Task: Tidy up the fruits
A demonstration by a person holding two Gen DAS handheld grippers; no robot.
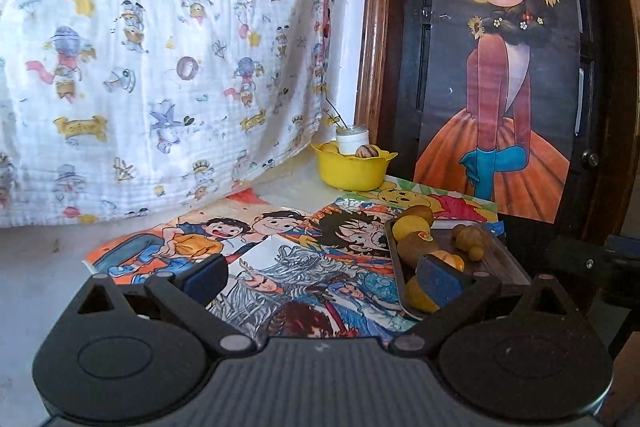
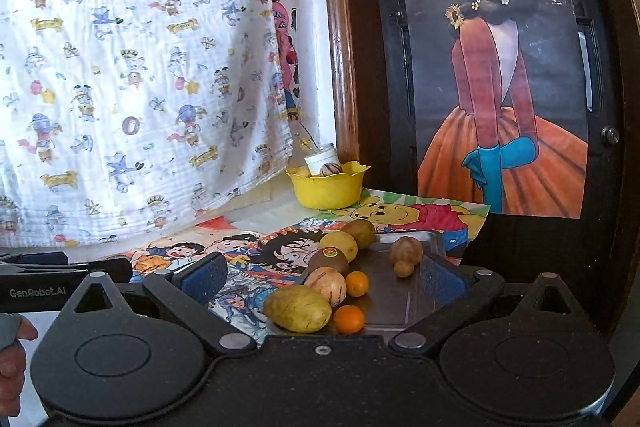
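A grey metal tray holds several fruits: a green-yellow mango, a striped pale melon-like fruit, two small oranges, a kiwi with a sticker, a lemon and knobbly brown pieces. The tray also shows in the left wrist view. A yellow bowl with fruit in it stands at the back; it also shows in the left wrist view. My right gripper is open and empty just before the tray. My left gripper is open and empty over the cartoon posters.
Colourful cartoon posters cover the table. A white jar stands behind the bowl. A printed white cloth hangs at the back left. A dark cabinet with a girl's poster stands at the right. The left gripper's body shows left in the right wrist view.
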